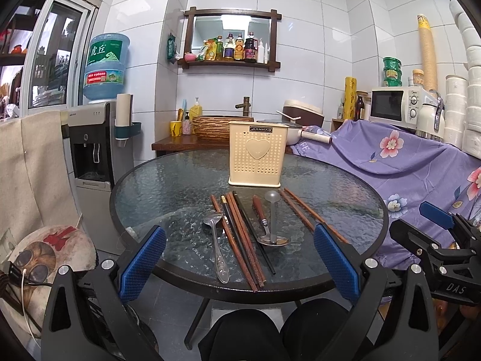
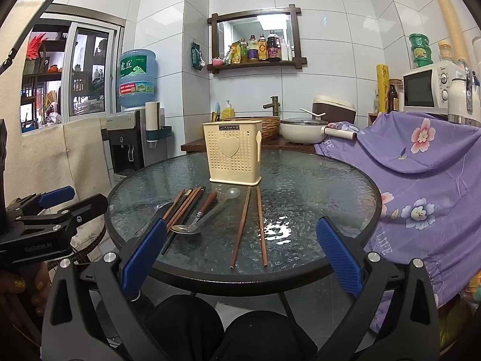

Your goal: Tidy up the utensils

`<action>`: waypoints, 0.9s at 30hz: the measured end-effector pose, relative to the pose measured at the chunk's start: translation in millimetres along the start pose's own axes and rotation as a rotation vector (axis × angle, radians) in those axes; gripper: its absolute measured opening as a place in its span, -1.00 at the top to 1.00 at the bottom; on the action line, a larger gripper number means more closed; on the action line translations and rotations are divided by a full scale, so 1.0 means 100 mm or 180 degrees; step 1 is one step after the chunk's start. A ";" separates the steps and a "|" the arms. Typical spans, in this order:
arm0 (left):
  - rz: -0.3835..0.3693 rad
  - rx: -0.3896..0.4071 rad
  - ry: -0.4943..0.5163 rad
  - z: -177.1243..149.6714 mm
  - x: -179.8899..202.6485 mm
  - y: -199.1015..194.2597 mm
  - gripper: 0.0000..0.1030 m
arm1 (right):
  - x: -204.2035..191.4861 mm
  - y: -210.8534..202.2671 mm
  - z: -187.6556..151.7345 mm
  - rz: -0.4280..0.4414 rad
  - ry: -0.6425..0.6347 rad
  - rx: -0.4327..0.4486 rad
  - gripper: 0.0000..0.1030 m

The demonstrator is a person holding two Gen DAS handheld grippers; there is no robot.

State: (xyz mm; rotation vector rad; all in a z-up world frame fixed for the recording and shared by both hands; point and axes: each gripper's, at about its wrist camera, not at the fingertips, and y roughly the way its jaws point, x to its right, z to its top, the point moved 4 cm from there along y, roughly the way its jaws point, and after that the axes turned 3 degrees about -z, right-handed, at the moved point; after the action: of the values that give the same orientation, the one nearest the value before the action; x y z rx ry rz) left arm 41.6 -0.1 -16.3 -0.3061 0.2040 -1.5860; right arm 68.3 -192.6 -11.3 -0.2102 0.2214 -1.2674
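Grippers: left gripper [image 1: 239, 251] and right gripper [image 2: 240, 248], jaws spread wide, empty, above near table [image 1: 144, 180] edge. Spoons [image 1: 215, 240] and chopsticks [image 1: 240, 234] lie mid-table; bare glass at both sides. Cream holder [image 1: 255, 158] upright behind, labelled "JIANHAO".

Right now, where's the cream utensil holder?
The utensil holder stands upright on the far side of the round glass table, just behind the row of chopsticks and spoons, in front of the sink.
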 end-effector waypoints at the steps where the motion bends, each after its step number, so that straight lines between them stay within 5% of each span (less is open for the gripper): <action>1: -0.0001 -0.0006 -0.0002 -0.01 -0.01 0.00 -0.88 | 0.00 0.01 0.00 -0.0001 -0.0001 -0.0005 -0.91; 11: 0.0164 -0.0250 0.0137 0.04 -0.20 0.41 -0.88 | 0.11 0.39 -0.09 -0.0011 0.0059 -0.0388 -0.91; 17: 0.0203 -0.0718 -0.0036 0.00 -0.46 0.83 -0.87 | 0.33 0.80 -0.05 -0.0041 0.0301 -0.0704 -0.91; 22: 0.0133 -0.1061 -0.0236 -0.07 -0.62 1.13 -0.60 | 0.40 1.21 0.03 -0.0060 0.0227 -0.1019 -0.87; 27: 0.0059 -0.1301 -0.0427 -0.08 -0.74 1.30 -0.44 | 0.36 1.63 0.15 -0.0002 0.0051 -0.1310 -0.39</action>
State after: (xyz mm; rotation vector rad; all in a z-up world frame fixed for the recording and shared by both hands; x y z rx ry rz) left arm 164.0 68.3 -69.9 -0.7230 0.4266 -1.4915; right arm 232.4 -180.0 -44.4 -0.5525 0.4960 -1.2147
